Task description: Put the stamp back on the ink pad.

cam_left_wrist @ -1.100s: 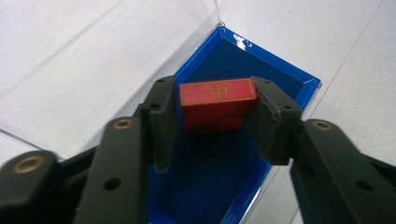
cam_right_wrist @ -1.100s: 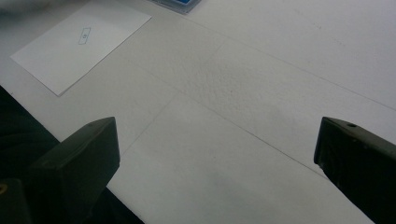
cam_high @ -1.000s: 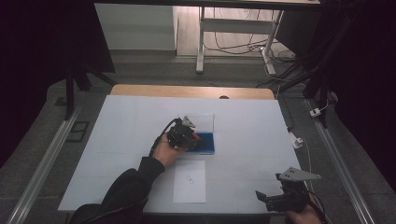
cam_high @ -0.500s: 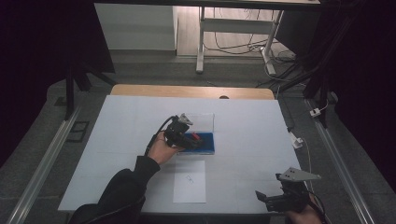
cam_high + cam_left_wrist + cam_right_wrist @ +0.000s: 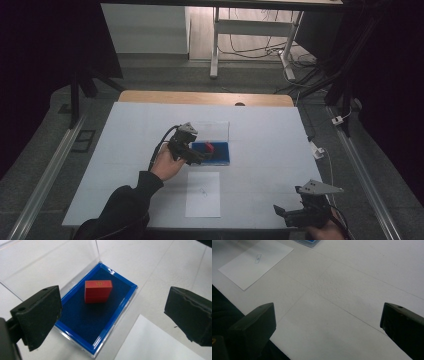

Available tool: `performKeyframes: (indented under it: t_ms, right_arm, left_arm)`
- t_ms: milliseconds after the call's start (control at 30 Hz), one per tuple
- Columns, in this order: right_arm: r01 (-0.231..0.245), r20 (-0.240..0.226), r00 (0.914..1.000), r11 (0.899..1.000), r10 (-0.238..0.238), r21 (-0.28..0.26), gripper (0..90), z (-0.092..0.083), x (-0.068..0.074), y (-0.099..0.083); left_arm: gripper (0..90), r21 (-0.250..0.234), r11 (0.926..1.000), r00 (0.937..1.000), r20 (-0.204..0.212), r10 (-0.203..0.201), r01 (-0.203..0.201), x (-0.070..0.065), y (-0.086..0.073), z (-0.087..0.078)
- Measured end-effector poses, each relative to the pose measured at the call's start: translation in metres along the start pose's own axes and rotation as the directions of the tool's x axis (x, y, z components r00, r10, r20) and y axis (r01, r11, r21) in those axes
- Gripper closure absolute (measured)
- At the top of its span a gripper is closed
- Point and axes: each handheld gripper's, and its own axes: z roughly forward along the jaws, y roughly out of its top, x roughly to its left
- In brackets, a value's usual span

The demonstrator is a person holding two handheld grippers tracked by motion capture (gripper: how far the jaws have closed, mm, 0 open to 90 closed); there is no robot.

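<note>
A white tabletop (image 5: 260, 135) is seen, with a blue-lined tray (image 5: 75, 322) near its middle and a paper sheet (image 5: 203, 194) toward the near edge. The left gripper (image 5: 202, 156) is held over the tray, its jaws just spread, nothing between them. The right gripper (image 5: 280, 212), jaws spread, is held at the near right corner. A red block (image 5: 98, 291) is lying in the tray.

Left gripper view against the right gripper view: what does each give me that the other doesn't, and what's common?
Left gripper view: the red block lying on the blue lining of the tray, the clear lid raised behind it, and the left gripper open above, its jaws having just opened with nothing between them.

Right gripper view: the right gripper open over bare table, and the small mark printed on the paper sheet.

Both: the sheet, the tray's blue edge, and the white table.
</note>
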Motion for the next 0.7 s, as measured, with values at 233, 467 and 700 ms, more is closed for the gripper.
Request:
performKeyframes:
  t_ms: [233,467,700]
  right_arm:
    - [0.001,-0.001,1.0,1.0,-0.001,0.0,0.4,0.0,0.0,0.0]
    - [0.002,-0.003,1.0,1.0,-0.002,-0.001,0.4,0.0,0.0,0.0]
    - [-0.005,-0.006,1.0,1.0,0.005,-0.004,0.4,0.0,-0.001,0.0]
  left_arm:
    - [1.4,0.0,1.0,0.9996,0.026,-0.005,0.005,-0.005,-0.003,-0.01]
    - [0.5,-0.001,0.9998,0.998,0.061,-0.017,0.017,-0.007,-0.007,-0.017]
    - [0.1,-0.017,0.9994,0.9958,0.087,-0.028,0.03,-0.012,-0.011,-0.03]
